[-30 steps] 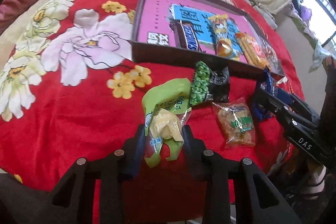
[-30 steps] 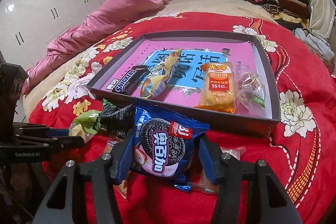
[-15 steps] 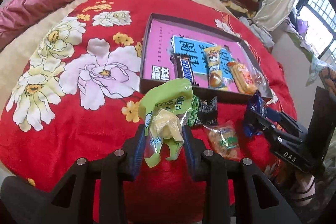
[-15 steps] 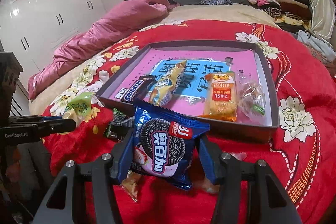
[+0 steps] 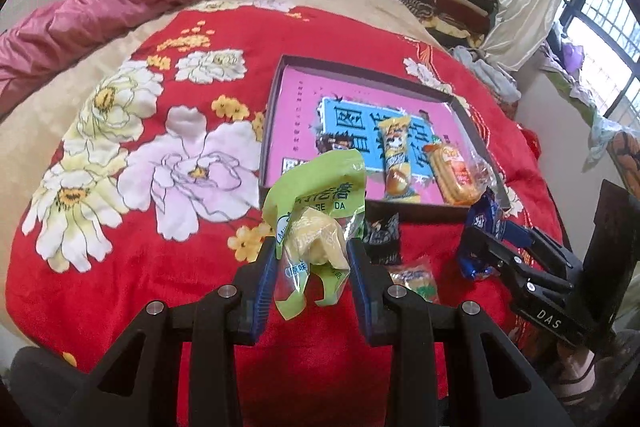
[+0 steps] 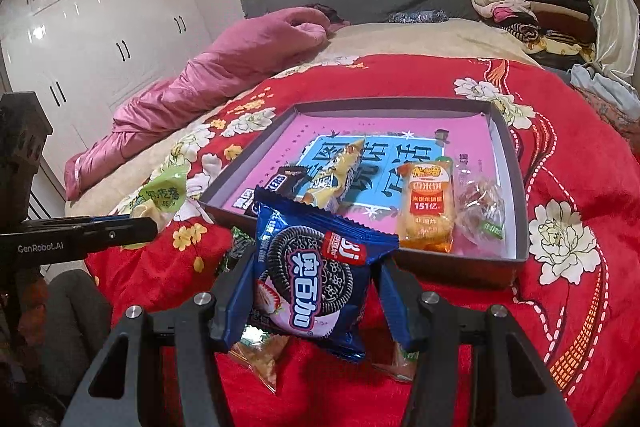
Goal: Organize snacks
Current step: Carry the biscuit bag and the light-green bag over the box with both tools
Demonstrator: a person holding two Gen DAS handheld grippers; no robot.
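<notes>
My left gripper is shut on a light green snack packet and holds it above the red blanket, in front of the tray's near left corner. My right gripper is shut on a blue Oreo packet, raised before the tray's near edge. The dark tray with a pink and blue floor holds a Snickers bar, a yellow packet, an orange rice-cracker packet and a clear packet. The tray also shows in the left wrist view.
A dark green-black packet and an orange clear packet lie on the red flowered blanket under the grippers. A pink quilt lies at the bed's far left. Folded clothes are stacked at the back right.
Both grippers have risen and pulled back with their packets. The tray looks farther and lower in both views. The loose packets on the blanket stay in place.
</notes>
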